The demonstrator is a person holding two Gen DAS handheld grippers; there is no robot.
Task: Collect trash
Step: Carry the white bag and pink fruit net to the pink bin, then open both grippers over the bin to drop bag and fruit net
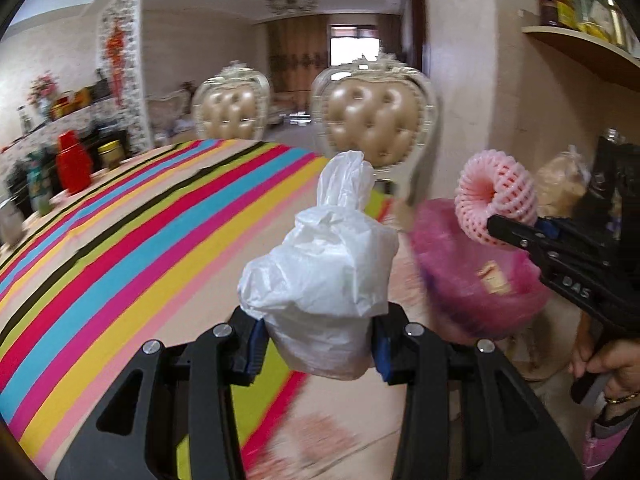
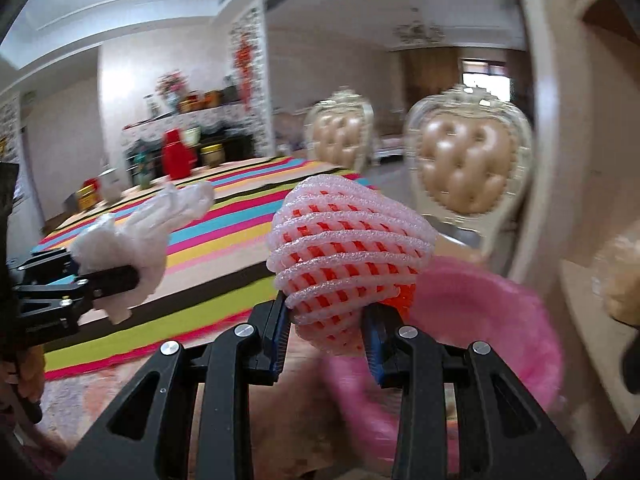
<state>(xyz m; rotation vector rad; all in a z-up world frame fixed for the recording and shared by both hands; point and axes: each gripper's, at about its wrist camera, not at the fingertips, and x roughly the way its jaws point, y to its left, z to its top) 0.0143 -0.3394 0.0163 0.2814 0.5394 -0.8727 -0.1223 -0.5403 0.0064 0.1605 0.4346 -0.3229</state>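
My left gripper [image 1: 318, 344] is shut on a crumpled white plastic bag [image 1: 324, 276] and holds it up beside the striped table. It also shows at the left of the right wrist view [image 2: 120, 280], with the white bag [image 2: 132, 240] in it. My right gripper [image 2: 326, 340] is shut on a pink foam fruit net [image 2: 348, 260] and holds it above a bin lined with a pink bag [image 2: 492, 320]. In the left wrist view the right gripper [image 1: 516, 232] holds the net [image 1: 496, 200] over the pink bin bag [image 1: 476, 280].
A table with a bright striped cloth [image 1: 140, 240] lies to the left, with a red container [image 1: 74, 164] and jars at its far end. Two tufted beige chairs [image 1: 380, 124] stand behind it. A shelf with jars [image 1: 576, 12] hangs at upper right.
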